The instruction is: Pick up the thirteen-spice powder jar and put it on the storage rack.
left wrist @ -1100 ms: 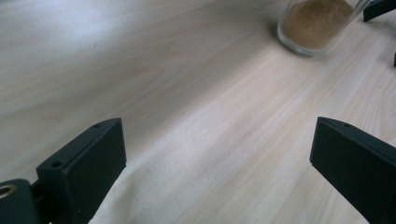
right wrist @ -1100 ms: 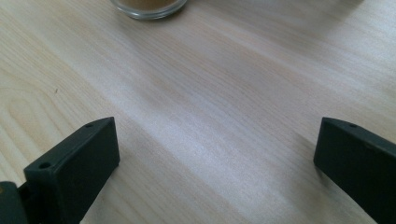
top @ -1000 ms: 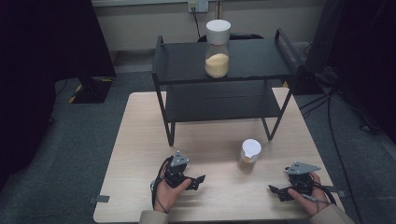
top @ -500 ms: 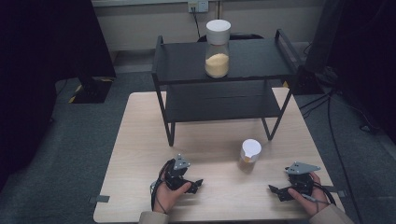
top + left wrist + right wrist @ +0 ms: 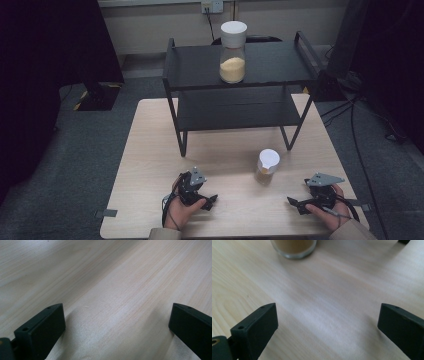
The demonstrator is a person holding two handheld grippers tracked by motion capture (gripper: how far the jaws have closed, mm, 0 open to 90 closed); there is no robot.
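A tall glass jar [image 5: 233, 52] with a white lid, part full of yellow grains, stands on the top of a black two-tier shelf [image 5: 200, 67]. A small white-lidded jar [image 5: 267, 166] of brownish stuff stands on the wooden table [image 5: 150, 150] in front of the shelf; its base [image 5: 293, 247] shows at the top of the right gripper view. My left gripper [image 5: 212, 200] rests low at the table's near left, open, with only bare wood between its jaws [image 5: 117, 325]. My right gripper [image 5: 292, 202] lies at the near right, open and holding nothing [image 5: 327, 325], pointing toward the small jar.
The shelf's four legs stand on the far half of the table; one foot [image 5: 404, 241] shows beyond the small jar. Grey carpet surrounds the table. Cables [image 5: 360, 145] run across the floor at the right, and dark curtains hang at both sides.
The left gripper has turned a little, its jaws now pointing more to the right. The right gripper and both jars stay where they were.
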